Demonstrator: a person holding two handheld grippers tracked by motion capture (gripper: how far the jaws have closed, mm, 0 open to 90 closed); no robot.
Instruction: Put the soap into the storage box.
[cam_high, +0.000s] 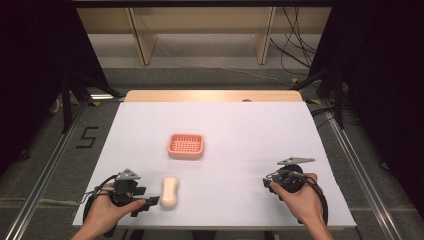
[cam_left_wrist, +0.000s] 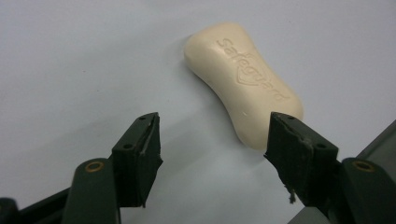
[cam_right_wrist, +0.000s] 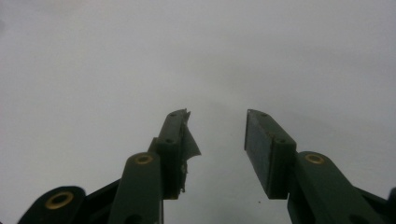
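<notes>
The soap bar is being approached: it lies on the white tabletop, at six o'clock from the pink soap dish. The left claw is held apart just beside it, one jaw at its end. Straddling and closing are judged next. The right claw is apart, empty.

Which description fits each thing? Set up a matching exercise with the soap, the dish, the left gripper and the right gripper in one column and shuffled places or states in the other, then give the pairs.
Things:
1. soap
2. dish
3. left gripper
4. right gripper

Descriptions:
A. pink, mid-table
B. open, over bare white table
C. cream, lying near the front edge
D. open, right beside the soap

Pairs: 1-C, 2-A, 3-D, 4-B
</notes>
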